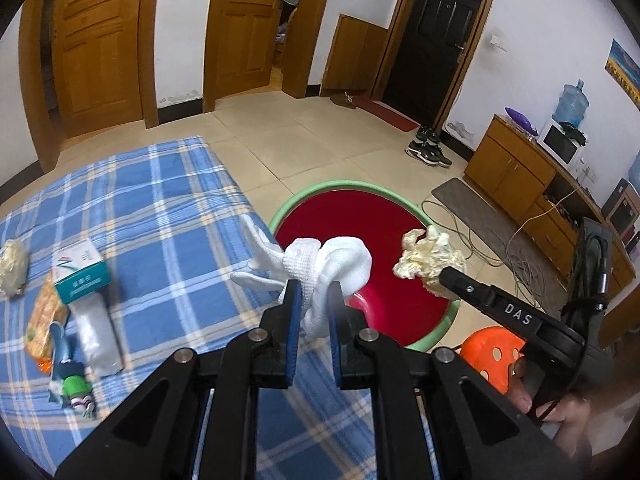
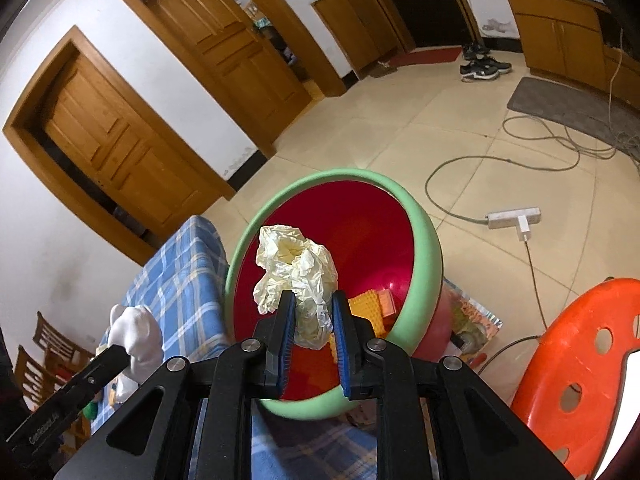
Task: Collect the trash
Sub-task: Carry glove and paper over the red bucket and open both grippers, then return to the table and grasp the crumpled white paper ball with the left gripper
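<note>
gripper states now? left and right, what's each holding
Left gripper: shut on a knotted white cloth glove.
Right gripper: crumpled pale yellow plastic bag between its jaws, over the red, green-rimmed basin.

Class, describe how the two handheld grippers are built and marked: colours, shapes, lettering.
The left gripper and right gripper share a build: black angular linkage arms with silver round pivot pins, and flat blue ribbed finger pads. White lettering "DAS" runs along the right gripper's black finger.

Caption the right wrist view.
Right gripper holds crumpled paper over the red bin.
</note>
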Motion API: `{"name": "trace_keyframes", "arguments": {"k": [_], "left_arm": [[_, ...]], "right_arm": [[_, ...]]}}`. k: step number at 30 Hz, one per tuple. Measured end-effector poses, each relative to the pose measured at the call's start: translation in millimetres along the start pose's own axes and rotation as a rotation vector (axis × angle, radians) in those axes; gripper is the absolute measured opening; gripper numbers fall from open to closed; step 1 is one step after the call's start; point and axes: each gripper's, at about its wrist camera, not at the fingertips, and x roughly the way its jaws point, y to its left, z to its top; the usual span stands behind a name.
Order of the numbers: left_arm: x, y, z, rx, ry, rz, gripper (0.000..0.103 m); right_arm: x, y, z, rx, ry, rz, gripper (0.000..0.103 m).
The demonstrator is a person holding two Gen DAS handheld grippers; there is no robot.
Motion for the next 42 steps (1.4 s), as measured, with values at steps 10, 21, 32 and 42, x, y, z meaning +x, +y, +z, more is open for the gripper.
{"name": "trace_keyframes", "arguments": {"k": [10, 21, 32, 42], "left_arm": [[19, -7, 4, 0.017, 0.030, 0.002, 0.012], [46, -28, 13, 0.081, 0.052, -0.011, 0.012], [53, -35, 13, 0.099, 0.054, 0.021, 0.039], [23, -17, 13, 0.056, 0.013, 0.058, 0.045]], "right_arm": [[-2, -4, 9, 0.018, -0.020, 0.025, 0.034], [-22, -16, 15, 0.064, -0.061, 0.045, 0.034], [-31, -22, 16, 0.067, -0.069, 0.048, 0.034], [-45, -1, 7, 0.026, -0.062, 0.066, 0.042]]}}
